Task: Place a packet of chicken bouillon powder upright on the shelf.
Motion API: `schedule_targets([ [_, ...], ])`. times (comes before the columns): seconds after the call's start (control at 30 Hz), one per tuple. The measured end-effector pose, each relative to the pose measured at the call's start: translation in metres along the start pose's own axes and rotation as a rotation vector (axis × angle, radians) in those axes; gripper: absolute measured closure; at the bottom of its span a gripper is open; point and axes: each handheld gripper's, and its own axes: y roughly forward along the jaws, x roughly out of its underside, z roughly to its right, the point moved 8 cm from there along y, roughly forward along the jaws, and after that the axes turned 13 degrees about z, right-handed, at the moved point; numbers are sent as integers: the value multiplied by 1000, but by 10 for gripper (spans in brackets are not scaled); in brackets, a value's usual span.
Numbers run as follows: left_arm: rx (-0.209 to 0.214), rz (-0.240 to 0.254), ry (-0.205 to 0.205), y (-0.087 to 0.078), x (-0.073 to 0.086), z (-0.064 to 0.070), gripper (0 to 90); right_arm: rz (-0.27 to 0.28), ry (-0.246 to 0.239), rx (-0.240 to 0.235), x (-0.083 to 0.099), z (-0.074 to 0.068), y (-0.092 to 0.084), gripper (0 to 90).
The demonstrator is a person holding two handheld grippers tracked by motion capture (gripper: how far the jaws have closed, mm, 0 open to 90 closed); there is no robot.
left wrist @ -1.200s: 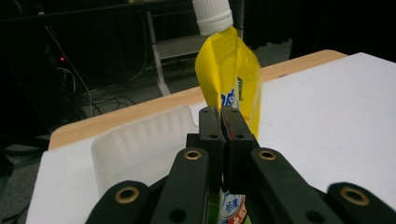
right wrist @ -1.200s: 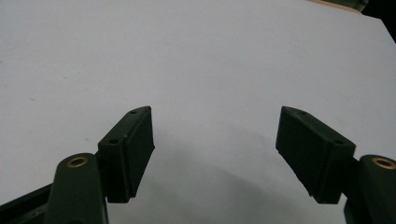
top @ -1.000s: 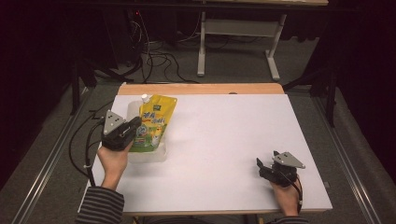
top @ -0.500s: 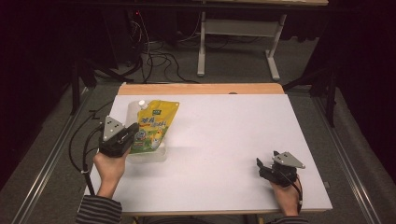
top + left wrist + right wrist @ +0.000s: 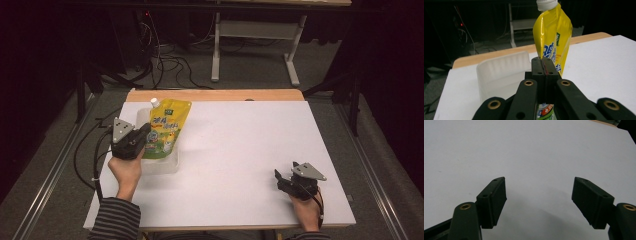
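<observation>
A yellow spouted pouch point(image 5: 169, 124) with a white cap point(image 5: 155, 102) leans over a clear plastic container point(image 5: 167, 165) at the table's left. My left gripper point(image 5: 146, 135) is shut on the pouch's edge. In the left gripper view the jaws point(image 5: 544, 61) meet tightly on the pouch point(image 5: 552, 40), which stands up ahead with its cap point(image 5: 546, 4) on top; the container point(image 5: 501, 72) is to the left. My right gripper point(image 5: 278, 180) rests near the front right of the table. Its jaws point(image 5: 539, 200) stand open over bare white surface with nothing between them.
The white tabletop point(image 5: 240, 145) has a wooden strip point(image 5: 215, 95) along its far edge. Cables trail off the left side near the left hand. Beyond the table stand a dark floor and a desk frame point(image 5: 255, 45).
The left gripper and the pouch have shifted slightly over the container, staying together. The right gripper has not moved.
</observation>
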Motion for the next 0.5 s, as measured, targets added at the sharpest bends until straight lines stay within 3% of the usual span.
schedule_targets([
  [0.27, -7, -37, 5, -24, 11, -6, 880, 3, -2, 1, 0, 0, 0, 280],
  [0.37, -19, -63, -7, -32, 15, -13, 879, -1, -12, -1, 0, -1, 0, 279],
  [0.43, -5, -78, -21, -35, 18, -15, 879, -4, -13, 0, 0, -1, 0, 279],
  [0.5, -3, -95, 0, -38, 21, -14, 880, -6, -12, 0, 0, -1, 0, 280],
])
